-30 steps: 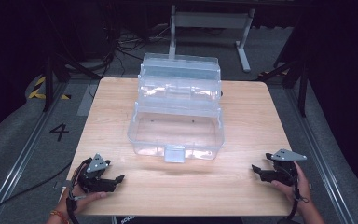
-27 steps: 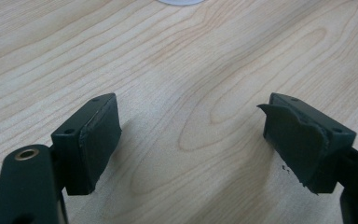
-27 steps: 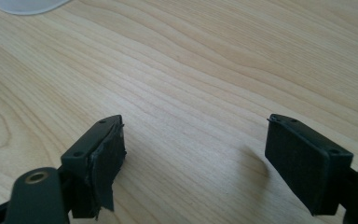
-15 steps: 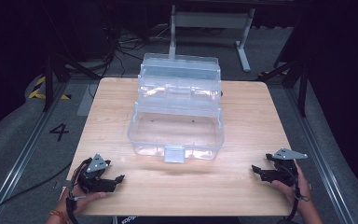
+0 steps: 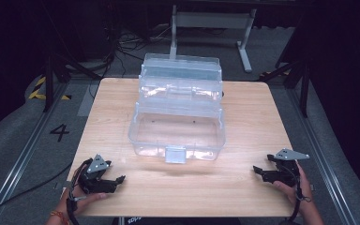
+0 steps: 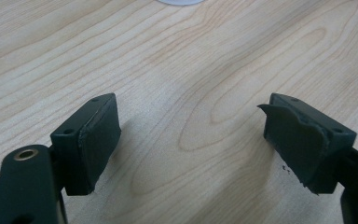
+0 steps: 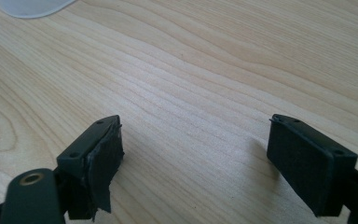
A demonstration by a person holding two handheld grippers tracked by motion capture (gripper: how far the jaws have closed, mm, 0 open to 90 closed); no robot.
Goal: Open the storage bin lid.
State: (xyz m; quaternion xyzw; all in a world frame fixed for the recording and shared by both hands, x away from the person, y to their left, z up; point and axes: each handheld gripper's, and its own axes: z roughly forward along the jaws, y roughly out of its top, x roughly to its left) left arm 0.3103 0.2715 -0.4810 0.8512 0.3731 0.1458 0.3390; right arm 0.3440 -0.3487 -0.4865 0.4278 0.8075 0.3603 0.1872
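Clear plastic box [image 5: 178, 110] unmoved, left gripper [image 5: 115, 180], right gripper [image 5: 258, 171] stay released, empty.

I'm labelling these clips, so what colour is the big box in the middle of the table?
The box is clear, see-through plastic; the high view shows it best.

A clear plastic tiered box [image 5: 178, 112] stands open in the middle of the wooden table, ahead of both grippers and between them, well apart from each. Its deep bottom bin sits nearest, empty, with a small latch [image 5: 175, 154] on its front wall. The upper trays step back and upward behind it.
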